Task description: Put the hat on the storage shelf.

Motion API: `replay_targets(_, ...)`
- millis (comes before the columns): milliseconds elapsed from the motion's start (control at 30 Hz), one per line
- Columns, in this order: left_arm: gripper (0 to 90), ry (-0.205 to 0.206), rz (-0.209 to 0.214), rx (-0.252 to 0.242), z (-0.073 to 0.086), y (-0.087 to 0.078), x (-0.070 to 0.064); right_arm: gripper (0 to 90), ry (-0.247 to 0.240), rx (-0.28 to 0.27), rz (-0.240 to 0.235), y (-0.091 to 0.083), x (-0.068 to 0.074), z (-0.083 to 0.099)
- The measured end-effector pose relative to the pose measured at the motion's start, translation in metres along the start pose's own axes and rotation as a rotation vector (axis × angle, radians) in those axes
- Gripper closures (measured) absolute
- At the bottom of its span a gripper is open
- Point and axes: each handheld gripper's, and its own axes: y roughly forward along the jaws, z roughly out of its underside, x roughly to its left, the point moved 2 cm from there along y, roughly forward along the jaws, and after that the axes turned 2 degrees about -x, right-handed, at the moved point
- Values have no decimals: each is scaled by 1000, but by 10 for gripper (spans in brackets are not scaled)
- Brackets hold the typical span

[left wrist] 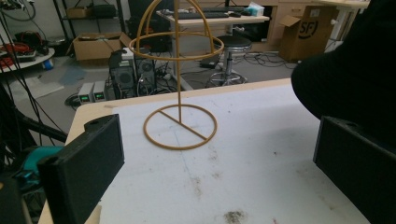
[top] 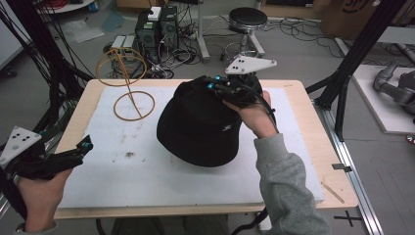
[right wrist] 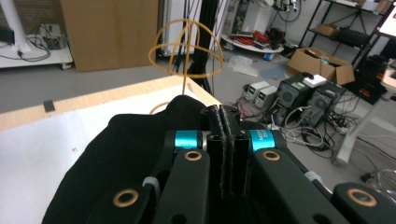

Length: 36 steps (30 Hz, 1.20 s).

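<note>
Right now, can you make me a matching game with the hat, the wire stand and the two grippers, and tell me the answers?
Things:
1. hat
2. wire stand
3. left gripper
4. right gripper

States:
A. jaws pressed together on black cloth
B. jaws wide apart, holding nothing
C. black, on the white mat
D. gold, standing upright at the mat's far left

Pairs: 1-C, 2-D, 3-B, 4-A
</note>
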Motion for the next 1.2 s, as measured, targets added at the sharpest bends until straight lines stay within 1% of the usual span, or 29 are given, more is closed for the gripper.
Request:
replay_targets(233,22,1,2,7,3,-4,1,900,-20,-10,-10,23,-1,-23)
replay_targets(267,21,-7,7,8,3,-4,1,900,-28,-9,-16,27,-1,-27)
replay_targets(300,21,-7,7,8,3,-4,1,900,-34,-11,-20,30,-1,-30)
replay_targets(333,21,-25,24,6,3,-5,0,900,-37,-9,-20,34,0,-32)
replay_targets(367,21,-33,37,3,2,-6,-1,900,-37,-9,-20,34,0,-32)
replay_targets(400,21,-24,44,-2,1,-7,-4,900,-38,-12,-25,39,-1,-37)
replay_targets(433,21,-25,50,-4,0,-8,-5,900,-41,-13,-24,42,-1,-40)
replay_targets(533,21,-19,51,-10,-1,-9,-7,900,-41,-26,-34,49,-1,-47)
replay_targets(667,22,-12,51,-6,-1,-10,-7,900,-41,-33,-32,55,-2,-52)
replay_targets(800,22,-9,41,-2,0,-10,-6,900,-45,-54,-24,60,-5,-63)
replay_targets(900,21,-9,42,0,0,-10,-6,900,-53,-65,-21,62,-7,-72)
replay_targets(933,21,-7,40,1,0,-10,-6,900,-53,-65,-21,62,-7,-72)
replay_targets(967,21,-6,37,3,1,-9,-6,900,-57,-73,-18,64,-7,-79)
replay_targets(1100,21,-6,38,8,2,-8,-5,900,-67,-92,-12,69,-8,-93)
replay_targets(1133,21,-6,39,9,3,-8,-6,900,-67,-92,-12,69,-8,-93)
replay_targets(1167,21,-6,41,11,3,-8,-6,900,-73,-101,-9,72,-8,-100)
replay_targets(1200,21,-5,40,11,3,-9,-6,900,-74,-104,-12,74,-7,-103)
